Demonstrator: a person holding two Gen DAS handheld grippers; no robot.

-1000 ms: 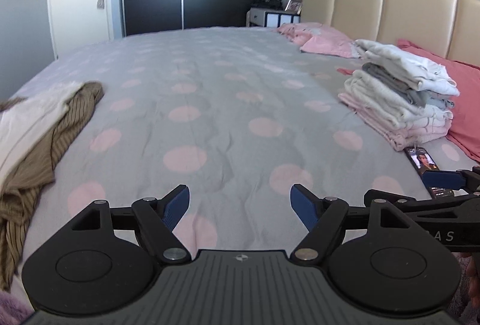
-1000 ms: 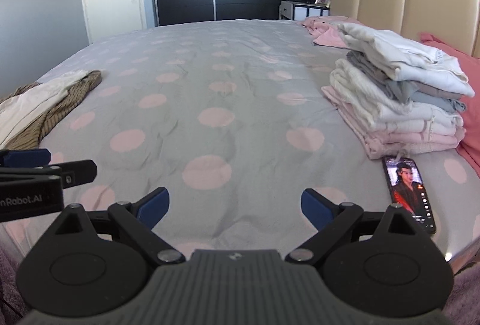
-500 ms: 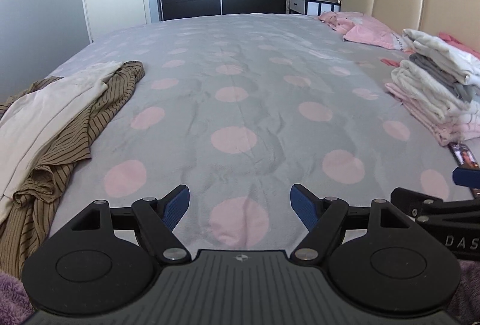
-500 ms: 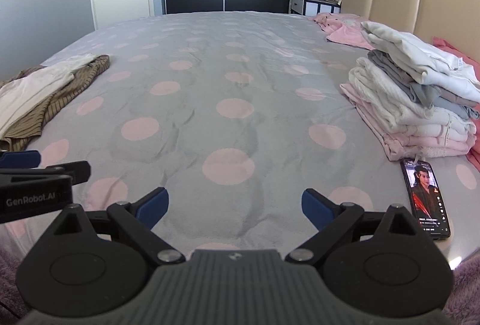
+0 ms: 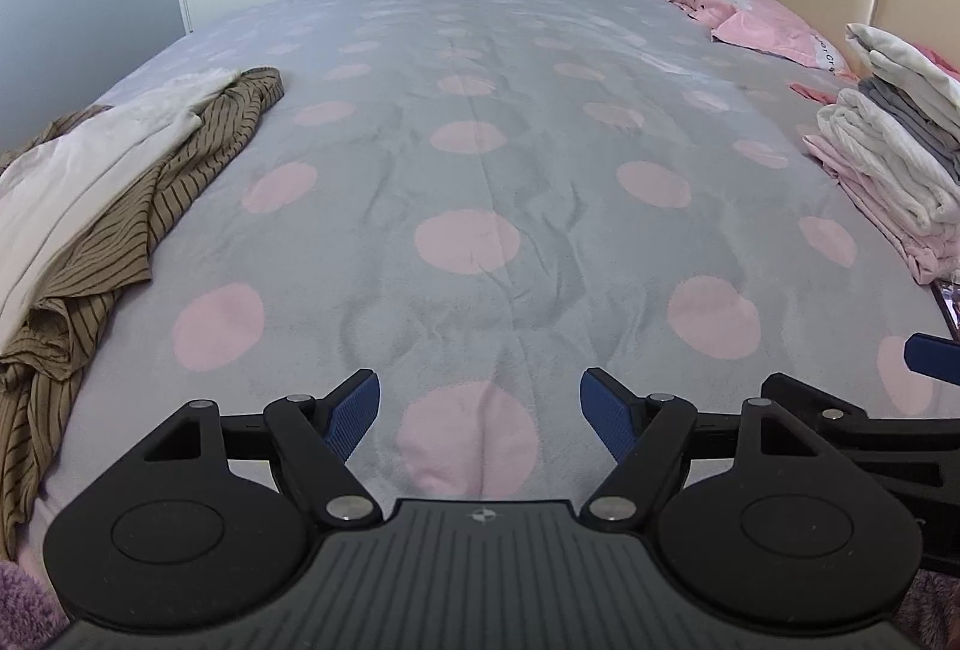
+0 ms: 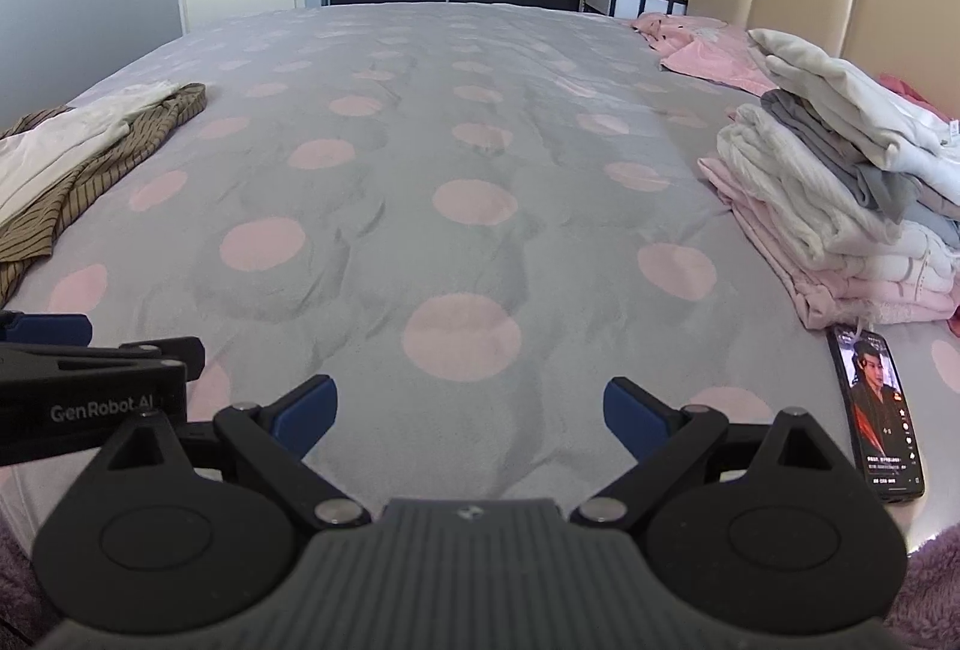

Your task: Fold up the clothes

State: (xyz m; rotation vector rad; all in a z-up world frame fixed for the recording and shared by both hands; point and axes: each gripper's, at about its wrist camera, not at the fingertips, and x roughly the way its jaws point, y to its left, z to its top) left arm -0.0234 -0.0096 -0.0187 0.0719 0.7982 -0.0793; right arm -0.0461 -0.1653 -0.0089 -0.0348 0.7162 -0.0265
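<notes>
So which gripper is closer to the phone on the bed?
Right. The phone lies just beside the right gripper, on its right side. The left gripper sits farther left.

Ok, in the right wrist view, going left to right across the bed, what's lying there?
Unfolded brown striped garment with a white one on it → bare grey bedspread with pink dots → stack of folded white, grey and pink clothes → black smartphone with lit screen.

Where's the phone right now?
In the right wrist view, the phone lies face up at the bed's near right edge, just in front of the folded stack.
</notes>
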